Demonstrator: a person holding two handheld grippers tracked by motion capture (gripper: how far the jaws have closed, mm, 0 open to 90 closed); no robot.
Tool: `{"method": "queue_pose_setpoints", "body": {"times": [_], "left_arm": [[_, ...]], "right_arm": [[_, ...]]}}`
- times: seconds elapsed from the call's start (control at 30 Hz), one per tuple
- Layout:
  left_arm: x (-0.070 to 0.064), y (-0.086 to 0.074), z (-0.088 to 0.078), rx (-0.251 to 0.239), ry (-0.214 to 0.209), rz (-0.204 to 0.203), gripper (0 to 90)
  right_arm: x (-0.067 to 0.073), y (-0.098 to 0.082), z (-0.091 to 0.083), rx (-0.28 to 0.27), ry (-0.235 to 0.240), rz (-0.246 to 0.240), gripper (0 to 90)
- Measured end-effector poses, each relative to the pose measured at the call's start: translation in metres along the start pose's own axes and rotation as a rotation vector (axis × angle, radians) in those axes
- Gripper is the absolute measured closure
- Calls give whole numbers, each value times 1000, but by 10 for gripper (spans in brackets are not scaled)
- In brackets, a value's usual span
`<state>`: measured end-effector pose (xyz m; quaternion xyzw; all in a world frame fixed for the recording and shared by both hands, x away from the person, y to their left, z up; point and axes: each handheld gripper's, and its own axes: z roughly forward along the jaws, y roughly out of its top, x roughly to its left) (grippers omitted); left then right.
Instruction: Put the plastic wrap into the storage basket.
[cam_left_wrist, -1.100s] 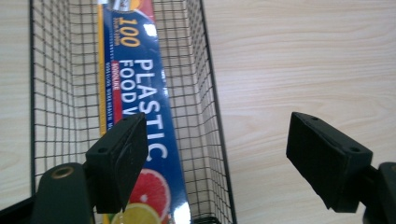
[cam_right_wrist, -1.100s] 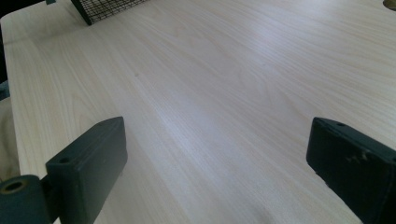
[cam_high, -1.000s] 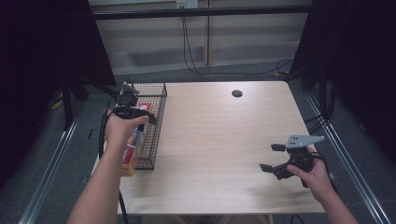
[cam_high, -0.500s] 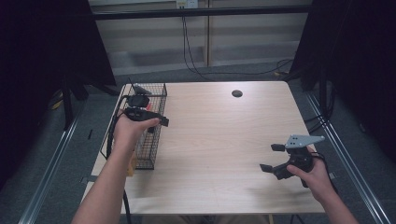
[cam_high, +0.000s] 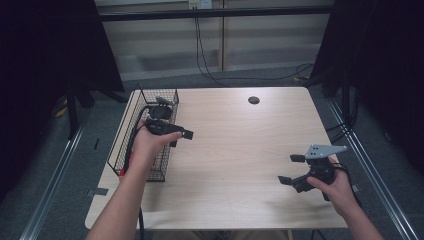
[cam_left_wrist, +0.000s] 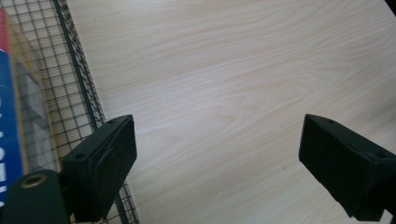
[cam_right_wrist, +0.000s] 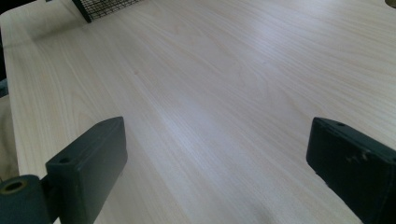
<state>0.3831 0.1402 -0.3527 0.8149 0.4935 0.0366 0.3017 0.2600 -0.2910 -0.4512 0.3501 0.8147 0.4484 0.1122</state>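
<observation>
1. The desk (cam_high: 235, 150), pale wood, carries everything; its near edge is partly covered by the person's forearms, and a small dark round spot (cam_high: 253, 100) sits near the far edge.
2. The wire basket (cam_high: 167, 95) stands along the desk's left edge, reaching towards the far left corner. The left arm hides much of its near half.
3. The box (cam_left_wrist: 9, 116), red and blue with white lettering, lies inside the basket. In the left gripper view it is cut off by the picture's edge, so the print cannot be read; in the high view just a red sliver shows beside the forearm.
4. The right gripper (cam_high: 292, 170) hovers near the desk's near right corner, jaws wide with nothing between them.
5. The left gripper (cam_high: 181, 139) is just over the basket's inner wall, above bare desk. Its jaws have just been opening and stand wide, with nothing between them.
</observation>
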Motion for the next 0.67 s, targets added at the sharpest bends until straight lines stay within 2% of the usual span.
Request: {"method": "queue_pose_setpoints", "body": {"times": [0.23, 0.37, 0.67], "left_arm": [[-9, -5, 10, 9, -25, 28, 111], [-17, -10, 15, 10, -54, 50, 108], [-26, -22, 29, 2, -103, 93, 99]], "right_arm": [[-1, -1, 1, 7, -4, 1, 51], [-2, -2, 3, 12, -1, -1, 50], [-5, -6, 8, 31, -24, 2, 42]]}}
